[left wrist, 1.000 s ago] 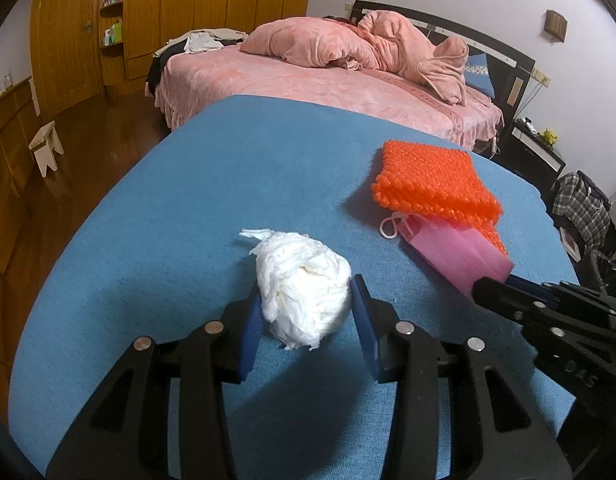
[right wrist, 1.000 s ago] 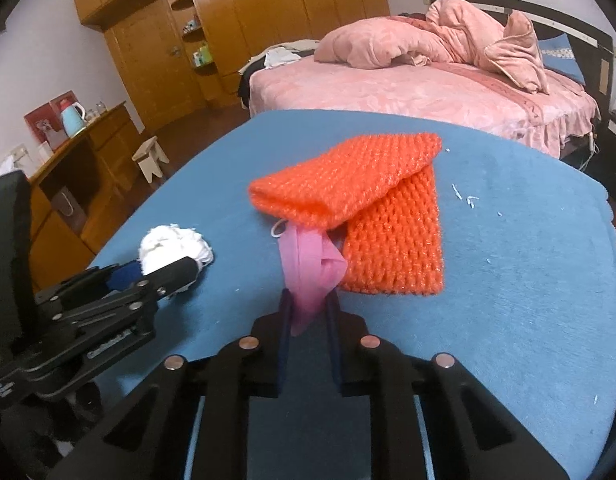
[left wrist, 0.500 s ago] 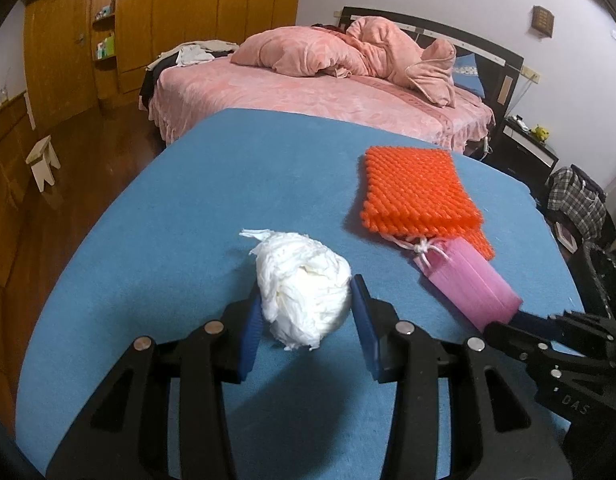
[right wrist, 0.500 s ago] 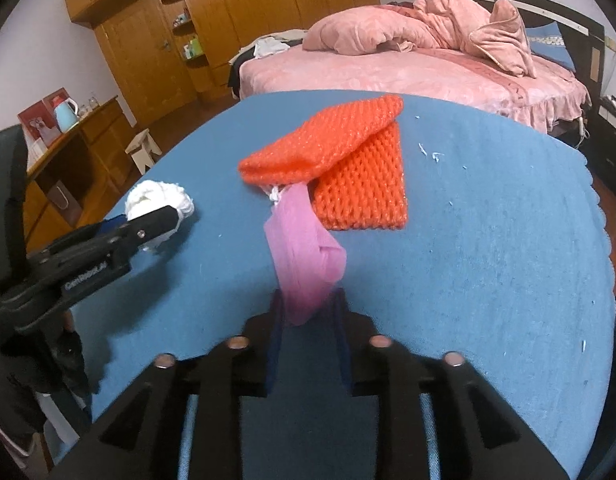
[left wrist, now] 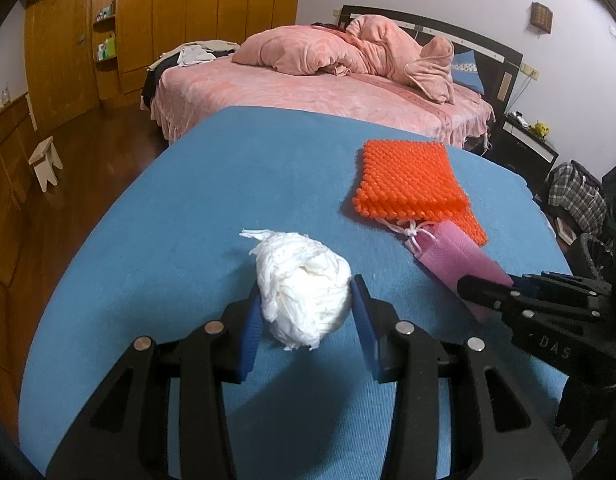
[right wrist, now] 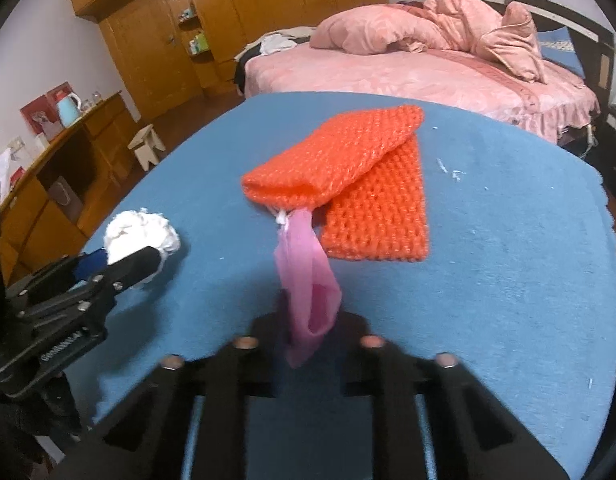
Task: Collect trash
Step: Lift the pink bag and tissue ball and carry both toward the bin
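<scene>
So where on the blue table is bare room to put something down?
The blue table is bare right of the orange mat, apart from some white crumbs, and along its far edge toward the bed. The near middle is crowded: tissue ball, pink bag, both grippers.

Soft, matt materials on cloth
Crumpled white paper wad, knobbly orange knitted mat, thin pink mesh pouch, matt blue cloth desk.

A lived-in home bedroom: a bed with a rumpled pink quilt and dark headboard. Left of the bed run wooden wardrobes; a small stool stands on the wood floor before them.
</scene>
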The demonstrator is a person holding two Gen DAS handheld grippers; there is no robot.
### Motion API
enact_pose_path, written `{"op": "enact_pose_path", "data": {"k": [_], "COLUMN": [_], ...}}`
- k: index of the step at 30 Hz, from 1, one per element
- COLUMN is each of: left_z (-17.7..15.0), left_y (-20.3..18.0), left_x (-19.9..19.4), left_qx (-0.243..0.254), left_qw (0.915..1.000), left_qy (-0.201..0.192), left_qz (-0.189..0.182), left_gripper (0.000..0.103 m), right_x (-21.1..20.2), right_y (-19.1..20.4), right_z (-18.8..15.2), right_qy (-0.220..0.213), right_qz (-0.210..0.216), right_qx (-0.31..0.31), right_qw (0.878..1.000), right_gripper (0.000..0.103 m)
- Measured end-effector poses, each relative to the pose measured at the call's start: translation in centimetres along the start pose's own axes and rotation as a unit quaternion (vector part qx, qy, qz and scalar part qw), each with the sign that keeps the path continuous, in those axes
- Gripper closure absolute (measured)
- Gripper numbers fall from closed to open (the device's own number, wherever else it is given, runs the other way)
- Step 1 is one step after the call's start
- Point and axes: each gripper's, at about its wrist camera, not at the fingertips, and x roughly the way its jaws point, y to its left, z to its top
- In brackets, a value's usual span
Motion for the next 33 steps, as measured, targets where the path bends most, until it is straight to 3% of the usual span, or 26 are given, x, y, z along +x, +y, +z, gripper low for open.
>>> {"op": "enact_pose_path", "data": {"k": [13, 33], "left_z": [-0.2, 0.0], "left_y": [-1.9, -13.1], "left_x": [-2.4, -7.7], "left_qx": [0.012, 0.077], "left_qw": [0.9996, 0.9909], "left_qy": [-0.022, -0.067], "left_qz": [-0.014, -0.088], "left_gripper": [0.062, 0.062], "right_x": [-5.4, -15.8], "right_y": [0.4, -6.4], "right_z": [-0.5, -3.8], "right_qy": [-0.045, -0.110], "right_qz": [0.016, -0.056], "right_qx": [0.016, 0.088], "right_qw": [0.999, 0.988], "right_gripper": [0.091, 0.091]}}
